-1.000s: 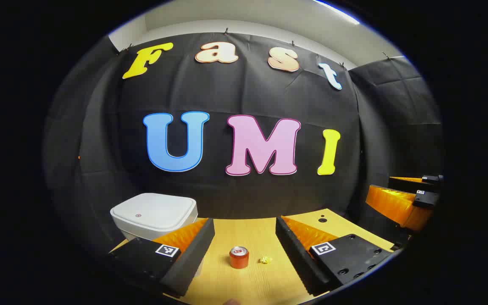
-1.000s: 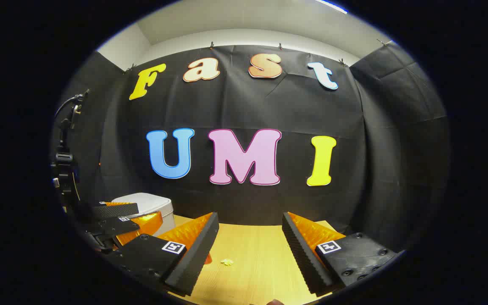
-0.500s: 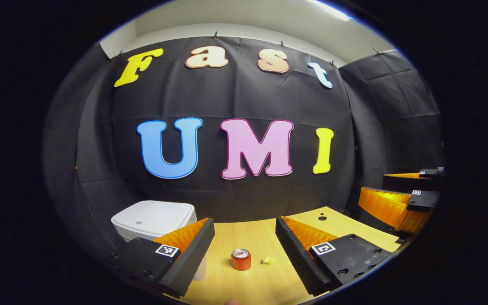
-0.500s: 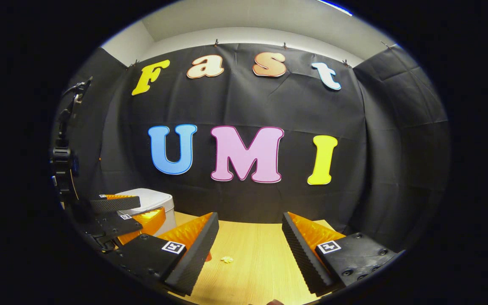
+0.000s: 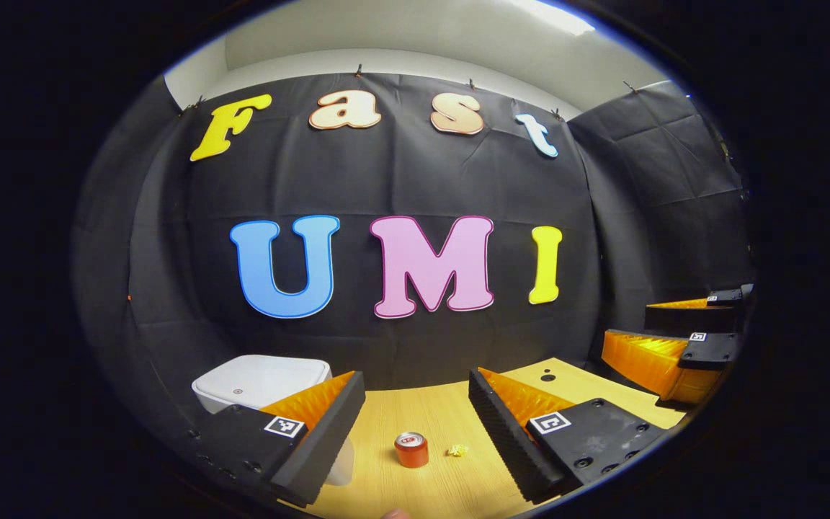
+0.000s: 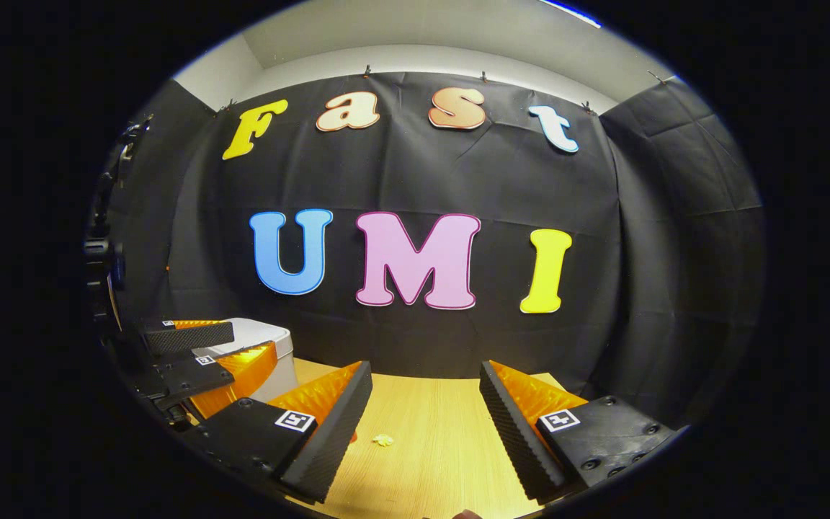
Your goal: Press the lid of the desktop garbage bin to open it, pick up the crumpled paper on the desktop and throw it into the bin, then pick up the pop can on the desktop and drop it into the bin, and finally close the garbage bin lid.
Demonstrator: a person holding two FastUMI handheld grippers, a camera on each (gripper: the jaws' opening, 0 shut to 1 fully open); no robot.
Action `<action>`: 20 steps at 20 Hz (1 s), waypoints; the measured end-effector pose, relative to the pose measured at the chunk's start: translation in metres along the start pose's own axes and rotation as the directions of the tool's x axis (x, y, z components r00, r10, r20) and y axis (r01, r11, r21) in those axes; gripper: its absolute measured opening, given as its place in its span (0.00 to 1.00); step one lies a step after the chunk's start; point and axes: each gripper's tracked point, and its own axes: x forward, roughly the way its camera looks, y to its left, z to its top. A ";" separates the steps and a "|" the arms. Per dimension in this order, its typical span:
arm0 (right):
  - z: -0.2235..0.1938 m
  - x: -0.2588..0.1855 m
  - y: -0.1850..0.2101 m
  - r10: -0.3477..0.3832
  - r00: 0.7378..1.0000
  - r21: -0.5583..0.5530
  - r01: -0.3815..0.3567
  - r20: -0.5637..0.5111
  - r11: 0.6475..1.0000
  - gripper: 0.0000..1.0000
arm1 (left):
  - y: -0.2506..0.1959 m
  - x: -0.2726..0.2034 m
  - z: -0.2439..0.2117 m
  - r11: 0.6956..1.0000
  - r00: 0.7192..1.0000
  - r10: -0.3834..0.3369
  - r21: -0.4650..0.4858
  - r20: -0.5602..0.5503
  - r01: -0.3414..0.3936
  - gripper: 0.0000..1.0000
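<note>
Hovering with fingers spread, the left gripper should press the closed lid of the garbage bin squarely. The pop can and crumpled paper wait on the counter; the right gripper is spread too.

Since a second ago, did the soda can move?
No. The pop can stands beside the crumpled paper as before; the camera shifted.

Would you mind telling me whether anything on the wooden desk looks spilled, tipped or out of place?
Nothing stands out. The red pop can stands upright, the yellow crumpled paper lies beside it, apart, and the white garbage bin sits level, lid shut.
</note>
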 end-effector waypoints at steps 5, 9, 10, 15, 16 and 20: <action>-0.002 0.001 0.000 -0.001 1.000 -0.003 0.001 -0.003 1.000 0.96 | 0.000 0.005 -0.013 1.000 1.000 -0.005 0.000 -0.030 0.005 0.97; -0.005 0.002 -0.001 -0.004 1.000 -0.017 0.004 -0.013 1.000 0.96 | -0.003 0.007 -0.021 1.000 0.998 -0.028 -0.004 -0.063 0.028 0.98; -0.003 0.002 -0.002 -0.007 1.000 -0.020 0.006 -0.009 1.000 0.96 | -0.003 0.007 -0.019 0.999 0.998 -0.031 -0.009 -0.056 0.031 0.98; -0.003 0.007 0.006 -0.002 1.000 -0.023 0.002 -0.015 1.000 0.96 | 0.002 0.008 -0.023 0.999 0.997 -0.034 -0.009 -0.064 0.033 0.98; -0.002 0.007 0.008 -0.002 1.000 -0.029 0.002 -0.013 1.000 0.96 | 0.004 0.010 -0.025 0.999 0.997 -0.034 -0.010 -0.063 0.033 0.97; -0.003 0.006 0.016 -0.003 1.000 -0.048 0.002 -0.023 0.999 0.96 | 0.011 0.010 -0.028 0.999 0.997 -0.040 -0.023 -0.067 0.038 0.97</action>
